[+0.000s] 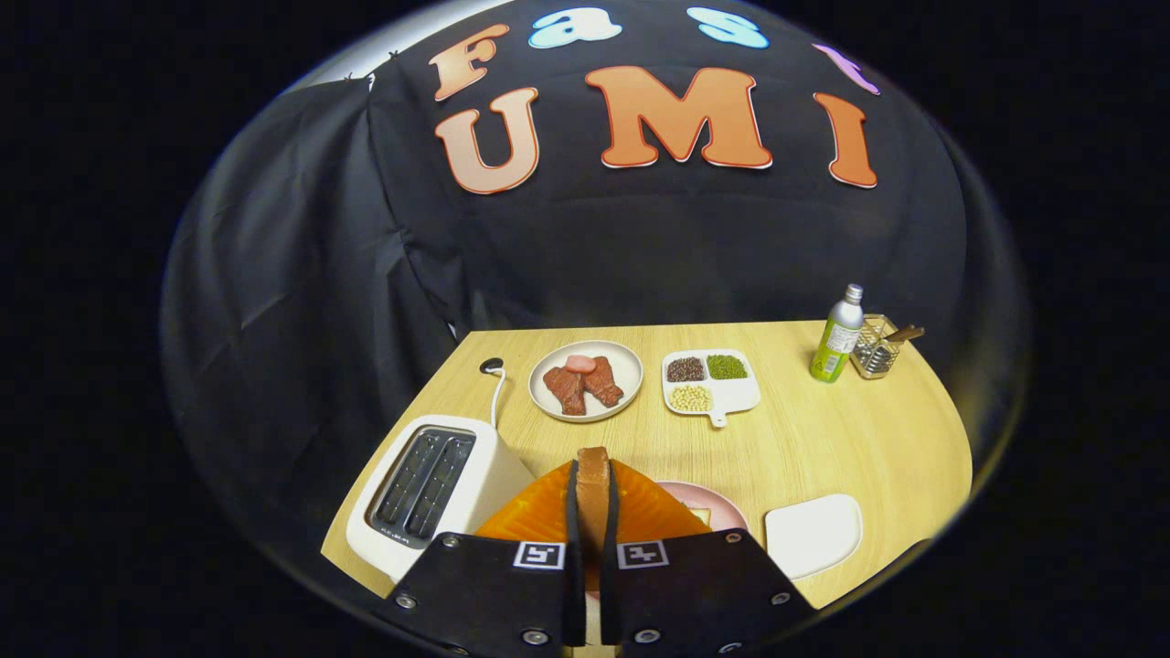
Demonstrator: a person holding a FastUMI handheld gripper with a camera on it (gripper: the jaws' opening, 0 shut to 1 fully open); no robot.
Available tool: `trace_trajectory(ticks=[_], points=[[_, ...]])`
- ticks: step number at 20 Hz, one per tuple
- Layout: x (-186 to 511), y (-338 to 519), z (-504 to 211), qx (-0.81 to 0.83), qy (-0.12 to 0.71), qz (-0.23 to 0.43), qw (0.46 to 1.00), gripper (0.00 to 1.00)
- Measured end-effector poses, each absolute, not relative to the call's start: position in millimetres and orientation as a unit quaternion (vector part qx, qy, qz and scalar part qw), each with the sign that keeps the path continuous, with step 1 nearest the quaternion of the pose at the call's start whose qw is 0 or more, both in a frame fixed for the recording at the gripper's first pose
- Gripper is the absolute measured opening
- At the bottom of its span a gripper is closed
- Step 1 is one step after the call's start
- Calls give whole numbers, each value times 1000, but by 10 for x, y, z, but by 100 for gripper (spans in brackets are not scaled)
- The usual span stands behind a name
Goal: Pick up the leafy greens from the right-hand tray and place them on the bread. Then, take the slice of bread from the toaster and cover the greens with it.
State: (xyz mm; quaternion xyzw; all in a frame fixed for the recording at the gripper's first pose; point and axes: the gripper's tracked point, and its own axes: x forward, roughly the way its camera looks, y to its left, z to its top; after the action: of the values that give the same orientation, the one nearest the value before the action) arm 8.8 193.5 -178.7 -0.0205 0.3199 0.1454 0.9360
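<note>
Second step in hand, by the look of it. Gripper [592, 471] pinching one slice of bread [592, 501], held upright and edge-on between both orange fingers [539, 516], just right of the toaster [430, 493]. Two toaster slots, both dark, no bread standing in them.

Pink plate [722, 504] low and right of the toaster, mostly hidden behind the right finger. Pale sliver [699, 517] at the plate's near side, too covered to tell as bread or greens. White tray [813, 535] further right of the toaster again, past the plate, showing plain white, so greens probably already moved.

Next move, as a judgement: carry the slice right from the toaster to above the pink plate, tip it flat, lower it square onto the stack, then spread the fingers. Risk of landing askew, since the fingers hide the target.

Count, beyond the toaster:
- one round plate [631, 361] with meat pieces
- one divided dish [745, 395] with three heaps of beans
- one green bottle [837, 340]
- one wire holder [876, 352] beside the bottle
- one cable [494, 402] running back from the toaster
</note>
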Motion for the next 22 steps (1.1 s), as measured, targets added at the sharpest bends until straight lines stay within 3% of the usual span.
trace_trajectory(ticks=[13,22], points=[[139,1908,-2588,-7,373,221,901,7],[209,1580,-2834,5,403,201,893,10]])
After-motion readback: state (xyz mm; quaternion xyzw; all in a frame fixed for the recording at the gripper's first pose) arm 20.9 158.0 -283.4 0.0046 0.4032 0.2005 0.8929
